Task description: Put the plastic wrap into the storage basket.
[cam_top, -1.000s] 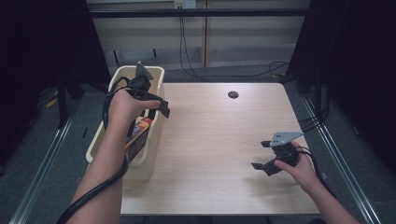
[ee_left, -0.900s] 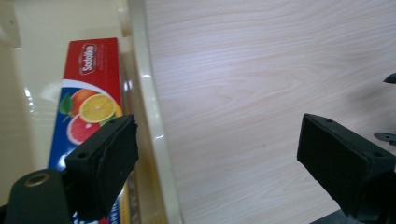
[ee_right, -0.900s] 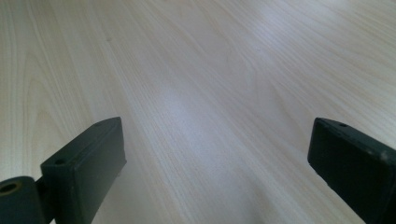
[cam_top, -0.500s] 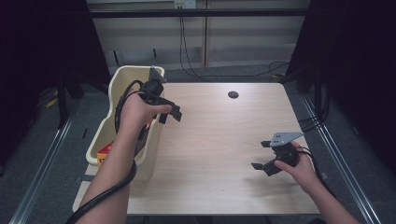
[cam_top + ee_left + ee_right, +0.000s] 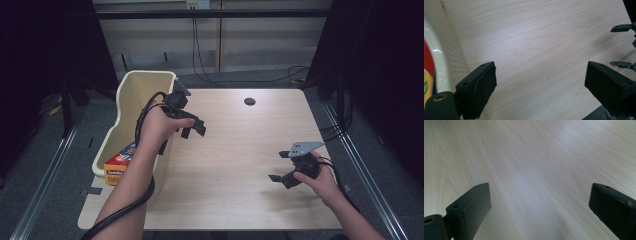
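High view showed the left gripper (image 5: 192, 126) raised above the surface (image 5: 240, 165) just inside its left edge, beside the cream bin (image 5: 131, 100) that hung off that edge. Its fingers (image 5: 477, 90) stood wide apart and empty, as the left gripper view confirmed. A yellow and red box (image 5: 119, 165) lay in the bin's near end, under the left forearm.

The step in hand looked like fetching that box from the bin. To do it well, the left gripper would probably need to turn toward the bin, drop in at the near end, and close across the box's narrow faces, keeping clear of the bin wall so the bin does not tip off the edge.

The left forearm reached forward along the bin's rim, wrist bent so the fingers pointed right, across the surface. The right gripper (image 5: 285, 170) sat low near the right near corner, its fingers (image 5: 469, 207) wide apart over bare wood.
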A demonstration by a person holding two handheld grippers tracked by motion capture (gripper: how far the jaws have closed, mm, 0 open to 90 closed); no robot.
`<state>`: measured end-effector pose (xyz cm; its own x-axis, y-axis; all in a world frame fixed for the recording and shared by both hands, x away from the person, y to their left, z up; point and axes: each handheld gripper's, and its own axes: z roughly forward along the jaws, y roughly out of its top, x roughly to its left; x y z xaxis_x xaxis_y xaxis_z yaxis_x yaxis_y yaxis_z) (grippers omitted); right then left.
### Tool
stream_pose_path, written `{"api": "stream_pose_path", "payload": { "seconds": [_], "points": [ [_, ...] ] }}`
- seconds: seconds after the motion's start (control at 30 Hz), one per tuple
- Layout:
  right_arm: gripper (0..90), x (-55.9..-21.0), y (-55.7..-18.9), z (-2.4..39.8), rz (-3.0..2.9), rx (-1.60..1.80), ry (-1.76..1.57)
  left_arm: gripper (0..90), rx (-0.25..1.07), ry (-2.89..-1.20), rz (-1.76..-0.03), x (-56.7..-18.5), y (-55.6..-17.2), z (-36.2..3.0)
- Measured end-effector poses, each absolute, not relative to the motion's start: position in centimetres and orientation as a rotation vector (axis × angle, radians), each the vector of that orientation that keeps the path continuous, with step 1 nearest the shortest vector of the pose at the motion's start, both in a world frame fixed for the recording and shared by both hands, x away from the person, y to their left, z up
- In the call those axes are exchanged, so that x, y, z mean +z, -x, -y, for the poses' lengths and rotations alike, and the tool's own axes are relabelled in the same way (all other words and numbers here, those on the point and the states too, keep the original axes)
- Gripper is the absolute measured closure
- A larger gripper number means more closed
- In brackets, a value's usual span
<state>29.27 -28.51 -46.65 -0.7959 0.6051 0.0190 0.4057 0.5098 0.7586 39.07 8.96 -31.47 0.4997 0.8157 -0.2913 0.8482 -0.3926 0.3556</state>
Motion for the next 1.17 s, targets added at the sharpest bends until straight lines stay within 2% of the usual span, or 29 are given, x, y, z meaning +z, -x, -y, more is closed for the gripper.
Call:
{"api": "stream_pose_path", "payload": {
  "seconds": [0.8,1.17],
  "points": [
    [3.7,-46.8,-29.3,28.6,-2.505,1.159,-0.857,9.8,-0.191,-2.326,-1.242,-35.4,-37.7,-5.7],
    [3.2,-47.0,-29.2,28.5,-2.516,1.141,-0.862,9.4,-0.178,-2.335,-1.189,-38.0,-36.9,-5.4]
  ]
}}
